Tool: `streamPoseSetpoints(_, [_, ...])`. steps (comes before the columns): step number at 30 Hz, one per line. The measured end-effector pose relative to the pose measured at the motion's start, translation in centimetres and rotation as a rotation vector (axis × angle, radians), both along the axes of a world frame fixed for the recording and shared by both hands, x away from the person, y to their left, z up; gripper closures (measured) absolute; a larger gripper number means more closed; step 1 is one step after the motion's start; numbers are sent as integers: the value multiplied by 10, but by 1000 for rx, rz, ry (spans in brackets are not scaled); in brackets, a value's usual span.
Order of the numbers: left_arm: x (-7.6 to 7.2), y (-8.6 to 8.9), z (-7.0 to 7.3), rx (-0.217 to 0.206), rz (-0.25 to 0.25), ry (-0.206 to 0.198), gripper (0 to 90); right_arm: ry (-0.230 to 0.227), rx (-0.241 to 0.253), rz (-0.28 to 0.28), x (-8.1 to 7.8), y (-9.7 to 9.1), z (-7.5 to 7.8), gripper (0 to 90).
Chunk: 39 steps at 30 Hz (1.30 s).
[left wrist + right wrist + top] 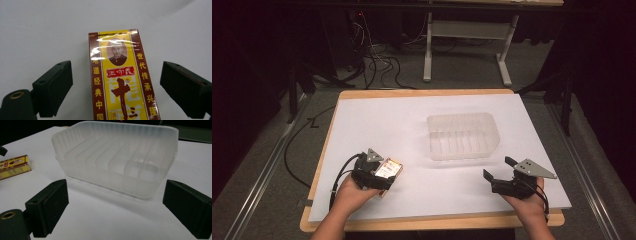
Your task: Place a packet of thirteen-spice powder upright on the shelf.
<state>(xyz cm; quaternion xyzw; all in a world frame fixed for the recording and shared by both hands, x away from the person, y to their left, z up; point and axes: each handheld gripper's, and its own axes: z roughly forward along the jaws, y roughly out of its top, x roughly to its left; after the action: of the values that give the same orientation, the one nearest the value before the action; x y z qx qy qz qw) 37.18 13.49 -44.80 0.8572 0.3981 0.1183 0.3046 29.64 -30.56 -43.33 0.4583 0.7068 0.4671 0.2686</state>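
A translucent, ribbed plastic tub (463,136) with a rectangular shape sits on a white sheet covering a wooden table (422,222), just right of the table's centre. It holds nothing; in the right gripper view its bare floor and moulded ribs show through the cloudy walls (117,157).

At about eight o'clock from the tub, well apart from it, a flat yellow and dark red cardboard box with a portrait and Chinese lettering (122,80) lies on the sheet. The left gripper (377,172), held in the person's left hand, hangs over this box. In the left gripper view its two black jaws stand wide, one on each side of the box, with clear white sheet between pads and cardboard.

The right gripper (504,172) sits at about five o'clock from the tub, near it, jaws spread wide and holding nothing, aimed towards the tub's near wall.
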Motion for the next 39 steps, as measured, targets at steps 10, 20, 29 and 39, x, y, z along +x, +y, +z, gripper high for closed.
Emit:
streamPoseSetpoints(10, [12,-12,1,79,-22,109,145,3,2,0,1,0,0,76])
streamPoseSetpoints(20, [23,-23,6,197,-23,189,154,-1,12,-5,0,-2,0,88])
streamPoseSetpoints(29, [31,-34,0,249,-39,271,160,4,15,-4,0,-2,0,96])
streamPoseSetpoints(39, [33,-35,-2,272,-46,278,276,8,14,-4,1,-2,-1,104])
